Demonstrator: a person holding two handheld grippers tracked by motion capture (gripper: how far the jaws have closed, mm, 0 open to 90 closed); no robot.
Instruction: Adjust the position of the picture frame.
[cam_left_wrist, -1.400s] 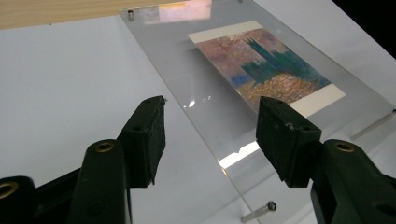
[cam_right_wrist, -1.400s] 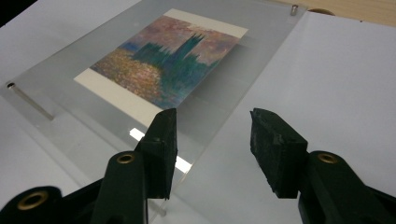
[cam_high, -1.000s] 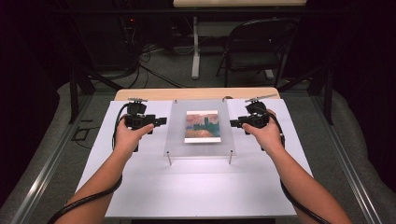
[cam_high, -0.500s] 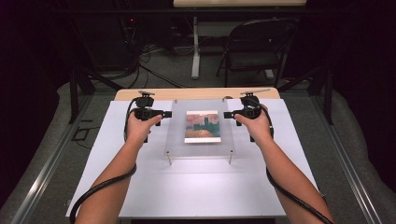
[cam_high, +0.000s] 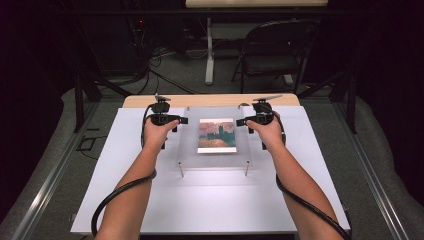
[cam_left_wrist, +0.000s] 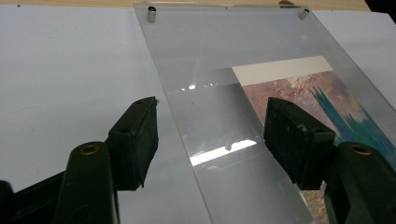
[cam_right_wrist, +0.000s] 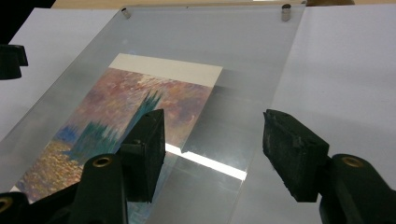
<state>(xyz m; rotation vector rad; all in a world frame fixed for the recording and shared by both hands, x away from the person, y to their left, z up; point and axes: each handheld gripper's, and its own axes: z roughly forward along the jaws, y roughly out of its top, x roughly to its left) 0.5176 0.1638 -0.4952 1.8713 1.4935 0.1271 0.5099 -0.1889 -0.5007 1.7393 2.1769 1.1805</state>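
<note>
**Acrylic frame: rigid, slick, best taken by its side edges**

Acrylic frame (cam_high: 215, 136) lay flat in the middle of the far half of the white counter (cam_high: 210, 200), raised slightly on small metal standoff pegs (cam_high: 180, 170) at its corners. You had one pair of tongs at each side of it: the left tongs (cam_high: 181, 120) by its left edge and the right tongs (cam_high: 241, 121) by its right edge, both toward the far end.

It looked like a stiff, clear sheet, probably light but hard and smooth, so I judged it would slide between the black pads (cam_left_wrist: 135, 140) if you squeezed weakly or off-centre. The edges were the only sensible hold; the face was glossy and threw back bright glare, and it could scratch or crack at a corner if dropped. Lifting with both sides together would have kept it level.

In the left gripper view your tongs stood apart, straddling the frame's left edge, clamped on nothing. In the right gripper view the right tongs were likewise apart across the right edge, not yet closed.

As for looks: a transparent rectangular panel held a print (cam_high: 216, 135) of a painting with a pinkish sky, a dark teal towered shape and golden-orange water, bordered by a pale cream margin (cam_right_wrist: 168, 68) at the far end.
</note>
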